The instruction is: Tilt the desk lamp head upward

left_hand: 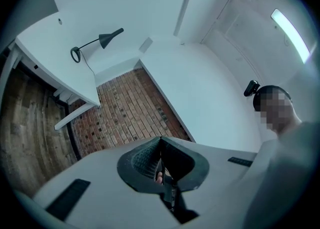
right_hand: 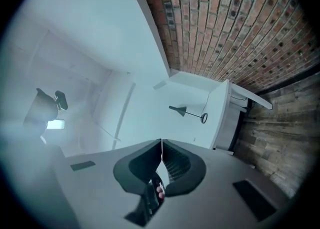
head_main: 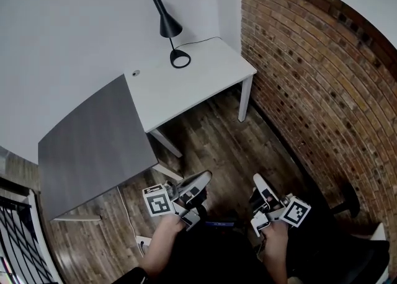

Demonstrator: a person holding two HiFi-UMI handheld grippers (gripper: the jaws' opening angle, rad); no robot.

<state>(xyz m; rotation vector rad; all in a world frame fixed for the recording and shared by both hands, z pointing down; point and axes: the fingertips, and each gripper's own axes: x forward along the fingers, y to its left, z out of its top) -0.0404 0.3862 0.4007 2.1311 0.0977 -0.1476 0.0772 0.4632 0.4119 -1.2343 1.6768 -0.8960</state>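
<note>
The desk lamp stands at the far back of the white counter, close to the corner where the plain wall meets the brick wall. Its black cone head slopes with the wide mouth down toward the ring base, so the tilt you want is not yet made. A thin cord runs from the base toward the corner. It lies behind the lamp and should stay out of your way. You hold the left gripper and the right gripper low and close to your body, well apart from the lamp. Both point roughly at it, probably because you have yet to step in. Each pair of jaws is clenched pad to pad with nothing between them, so you'll need to part one pair before taking the head. A grey counter adjoins the white one on your left, and bare wooden floor lies between you and the lamp. The likelier snag is the light base sliding when you push the head.
</note>
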